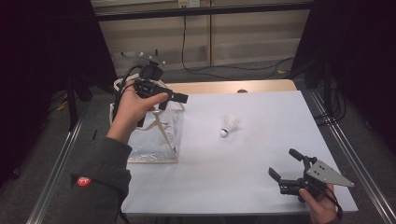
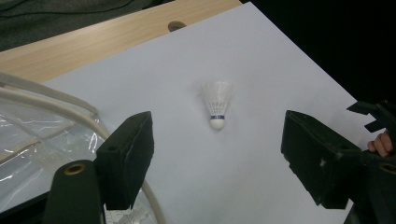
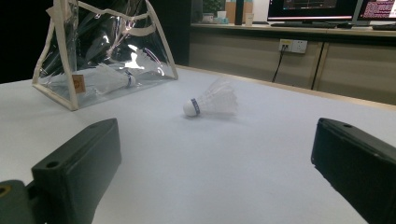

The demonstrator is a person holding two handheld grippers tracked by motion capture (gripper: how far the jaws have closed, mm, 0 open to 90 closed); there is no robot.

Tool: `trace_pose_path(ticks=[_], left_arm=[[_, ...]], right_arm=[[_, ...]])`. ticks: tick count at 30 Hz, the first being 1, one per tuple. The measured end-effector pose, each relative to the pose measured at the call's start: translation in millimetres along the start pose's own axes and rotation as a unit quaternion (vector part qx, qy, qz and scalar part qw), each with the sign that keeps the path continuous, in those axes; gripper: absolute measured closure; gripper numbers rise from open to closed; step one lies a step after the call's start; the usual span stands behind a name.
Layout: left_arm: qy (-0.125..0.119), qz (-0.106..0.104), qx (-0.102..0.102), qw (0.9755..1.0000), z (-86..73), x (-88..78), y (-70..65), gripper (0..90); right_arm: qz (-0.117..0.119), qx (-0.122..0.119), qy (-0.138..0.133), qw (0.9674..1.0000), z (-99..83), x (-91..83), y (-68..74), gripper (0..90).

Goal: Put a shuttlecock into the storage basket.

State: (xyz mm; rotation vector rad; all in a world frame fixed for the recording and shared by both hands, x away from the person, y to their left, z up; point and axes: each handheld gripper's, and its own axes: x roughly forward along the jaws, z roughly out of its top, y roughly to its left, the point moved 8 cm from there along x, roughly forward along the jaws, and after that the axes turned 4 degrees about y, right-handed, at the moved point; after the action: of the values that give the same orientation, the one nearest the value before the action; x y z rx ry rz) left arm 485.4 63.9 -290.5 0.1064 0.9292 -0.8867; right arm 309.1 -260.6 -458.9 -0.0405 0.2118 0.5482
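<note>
Holding one shuttlecock (image 3: 105, 78), clear bag (image 3: 65, 93), 2nd shuttle (image 3: 212, 103) outside on table, both tongs released.

Open white tabletop (image 1: 243, 154) rings the shuttlecock (image 1: 229, 125); the clear bag (image 1: 156, 135) blocks its left.

White shuttlecock (image 1: 229, 124) with a blue band above its cork. Clear plastic bag (image 1: 156, 135), cream trim, tan tag. White worktop (image 1: 243, 158), light wood edge. Black hand-held gripper jaws; grey sleeve (image 1: 100, 182) with a red badge.
</note>
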Motion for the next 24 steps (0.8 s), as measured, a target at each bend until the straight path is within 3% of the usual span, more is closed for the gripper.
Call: trace_pose_path(ticks=[7, 15, 24], left_arm=[[0.004, -0.006, 0.011, 0.9999, -0.3, 4.9, -8.4, 24.3], [0.004, -0.018, 0.007, 0.9998, -1.3, 11.4, -13.7, 20.8], [0.006, -0.015, 0.007, 0.9998, -4.6, 20.0, -16.9, 17.6]], right_arm=[[0.001, 0.0, 0.0, 1.0, -0.1, 0.2, 0.3, 1.4], [0.0, 0.0, 0.0, 1.0, -0.2, -0.1, 0.3, 1.4], [0.0, 0.002, 0.0, 1.0, 0.0, -0.8, 0.3, 1.4]])
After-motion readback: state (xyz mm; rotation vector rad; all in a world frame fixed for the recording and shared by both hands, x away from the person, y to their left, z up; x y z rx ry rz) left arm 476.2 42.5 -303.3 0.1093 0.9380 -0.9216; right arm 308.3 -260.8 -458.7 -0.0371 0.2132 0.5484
